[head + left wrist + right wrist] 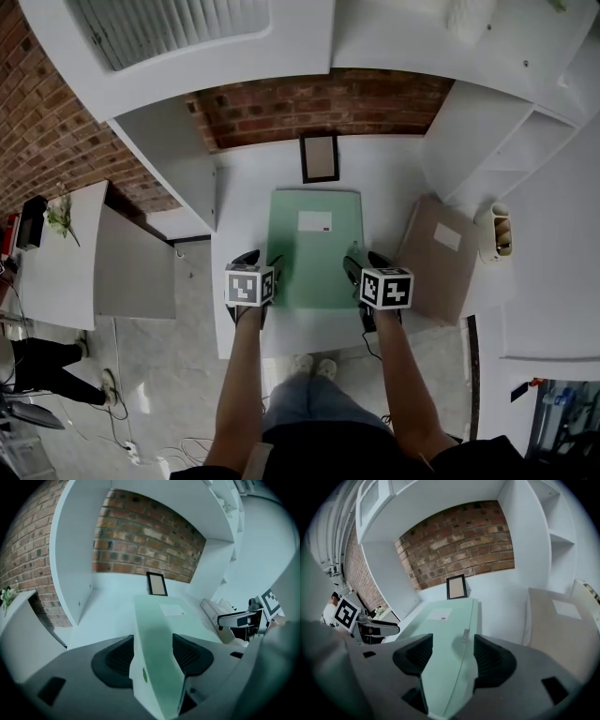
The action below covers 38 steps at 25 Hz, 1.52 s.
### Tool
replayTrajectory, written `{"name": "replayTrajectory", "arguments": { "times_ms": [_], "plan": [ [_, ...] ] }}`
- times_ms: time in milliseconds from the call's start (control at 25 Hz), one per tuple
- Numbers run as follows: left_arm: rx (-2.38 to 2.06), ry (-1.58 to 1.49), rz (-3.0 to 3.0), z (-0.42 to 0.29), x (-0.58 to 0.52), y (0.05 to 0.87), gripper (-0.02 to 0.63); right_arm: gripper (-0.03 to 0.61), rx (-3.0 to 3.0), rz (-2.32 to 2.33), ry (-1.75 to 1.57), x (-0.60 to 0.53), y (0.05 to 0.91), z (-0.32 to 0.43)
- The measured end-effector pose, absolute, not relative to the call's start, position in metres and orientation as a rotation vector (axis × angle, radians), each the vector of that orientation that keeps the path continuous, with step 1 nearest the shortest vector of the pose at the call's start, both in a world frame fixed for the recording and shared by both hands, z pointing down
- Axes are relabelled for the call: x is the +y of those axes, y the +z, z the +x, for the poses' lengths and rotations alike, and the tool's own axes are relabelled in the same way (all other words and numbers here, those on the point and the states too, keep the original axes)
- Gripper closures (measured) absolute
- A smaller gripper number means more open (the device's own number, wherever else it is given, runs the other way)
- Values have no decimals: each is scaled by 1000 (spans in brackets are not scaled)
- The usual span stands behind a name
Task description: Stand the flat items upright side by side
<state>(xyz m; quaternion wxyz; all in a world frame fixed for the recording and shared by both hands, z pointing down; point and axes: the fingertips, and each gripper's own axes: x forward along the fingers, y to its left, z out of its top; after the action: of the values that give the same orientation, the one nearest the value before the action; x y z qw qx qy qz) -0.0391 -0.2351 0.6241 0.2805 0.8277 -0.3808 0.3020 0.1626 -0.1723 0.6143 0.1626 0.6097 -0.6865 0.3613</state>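
Your pale green folder (314,248), with its white label (314,221), lies flat at the centre of the surface (375,169). A brown folder (441,258) lies just to its right. At far right stands a beige holder (494,232), its contents unclear. Your forearms reach forward with both tools angled down. The left tool (261,259) and right tool (366,257) are spread, each straddling a near side edge of the green folder.

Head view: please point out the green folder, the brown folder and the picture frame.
green folder (314,267), head view, bare cover below its white label
brown folder (436,274), head view, middle of its cover
picture frame (320,157), head view, pane inside the dark border
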Motion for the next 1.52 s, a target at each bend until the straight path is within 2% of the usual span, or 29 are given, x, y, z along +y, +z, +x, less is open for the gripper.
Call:
{"name": "replayTrajectory", "arguments": {
  "times_ms": [560, 1280, 1360, 1520],
  "plan": [
    [-891, 857, 2068, -40, -232, 660, 374, 308, -1844, 1670, 1290, -174, 651, 158],
    [-795, 865, 2026, -32, -230, 664, 383, 305, -1734, 1611, 1415, -175, 666, 163],
    [-803, 844, 2029, -32, -230, 664, 388, 336, -1727, 1627, 1404, -175, 665, 165],
    [-834, 830, 2045, -34, -230, 662, 393, 357, -1752, 1673, 1356, -173, 662, 165]
  ]
}}
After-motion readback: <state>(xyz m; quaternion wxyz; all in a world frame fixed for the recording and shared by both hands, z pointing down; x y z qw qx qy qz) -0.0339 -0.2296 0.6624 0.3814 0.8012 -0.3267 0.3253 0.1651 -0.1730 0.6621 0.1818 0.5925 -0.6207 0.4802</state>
